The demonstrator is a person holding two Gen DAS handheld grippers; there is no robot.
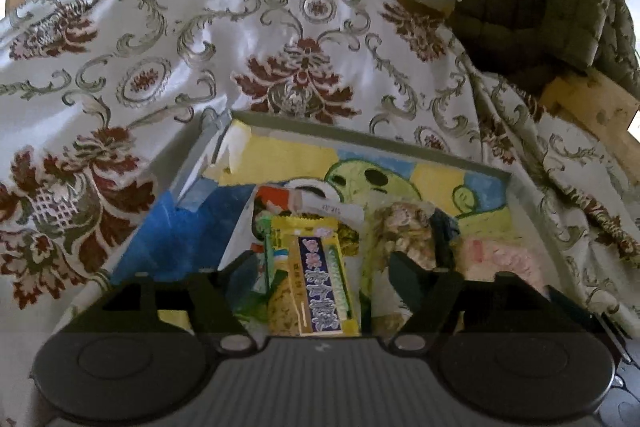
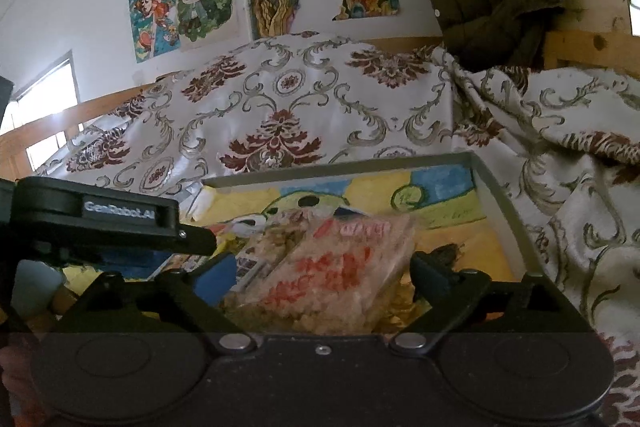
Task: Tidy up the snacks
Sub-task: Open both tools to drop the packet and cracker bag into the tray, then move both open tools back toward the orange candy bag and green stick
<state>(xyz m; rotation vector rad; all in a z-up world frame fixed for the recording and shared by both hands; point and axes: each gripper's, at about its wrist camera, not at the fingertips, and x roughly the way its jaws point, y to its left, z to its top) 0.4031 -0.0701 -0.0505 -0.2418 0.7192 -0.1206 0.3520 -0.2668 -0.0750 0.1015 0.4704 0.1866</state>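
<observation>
We judged ourselves mid-placing: between the spread jaws of our left gripper [image 1: 320,267] lay a yellow foil snack bar with a blue label [image 1: 316,279], between our equally spread right gripper [image 2: 322,267] a clear bag of puffed-rice cakes [image 2: 332,275], both inside the grey-walled tray [image 2: 500,211] ahead, so next we needed to withdraw cleanly.

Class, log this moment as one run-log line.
left tongs: open over yellow bar | right tongs: open around puffed-rice pack | both in tray
</observation>
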